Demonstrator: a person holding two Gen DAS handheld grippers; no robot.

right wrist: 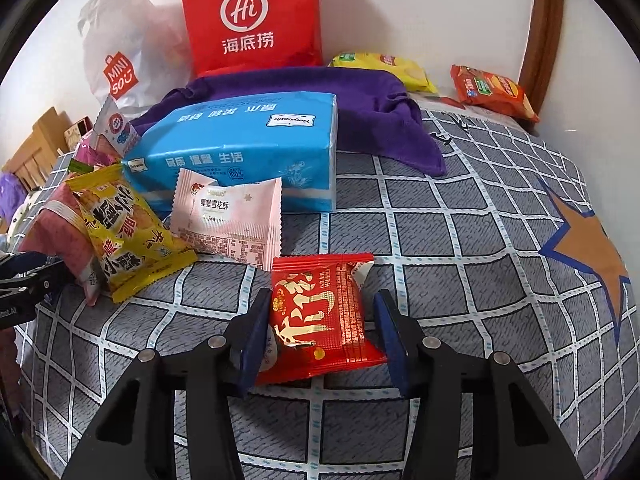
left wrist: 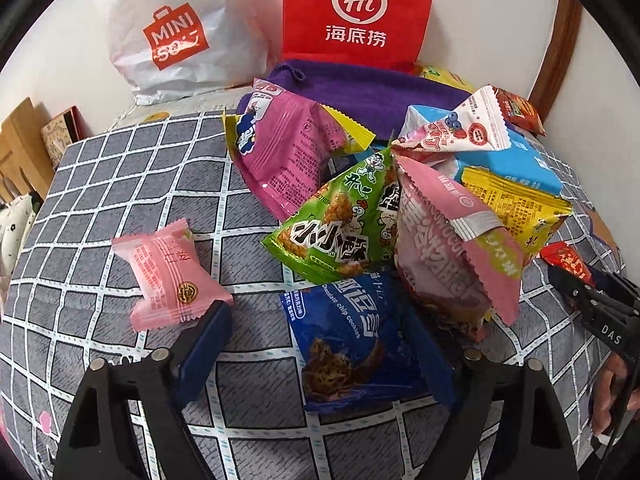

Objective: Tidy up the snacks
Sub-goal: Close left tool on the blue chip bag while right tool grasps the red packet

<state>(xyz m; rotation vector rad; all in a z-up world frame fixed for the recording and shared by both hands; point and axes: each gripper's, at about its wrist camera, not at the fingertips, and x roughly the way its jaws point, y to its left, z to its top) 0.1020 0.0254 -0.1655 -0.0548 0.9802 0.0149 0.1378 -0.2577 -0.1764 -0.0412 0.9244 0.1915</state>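
Currently the right gripper (right wrist: 320, 338) straddles a red snack packet (right wrist: 320, 320) at lower centre of its view — left pad touching the wrapper, right pad just clear, so not clamped. The left gripper (left wrist: 324, 344) stands spread over a blue cookie packet (left wrist: 352, 340) at lower centre, pads not on it; a pink packet (left wrist: 170, 276) lies at its left fingertip. Snack pile sits centre-right on the checked cloth (left wrist: 120, 184).
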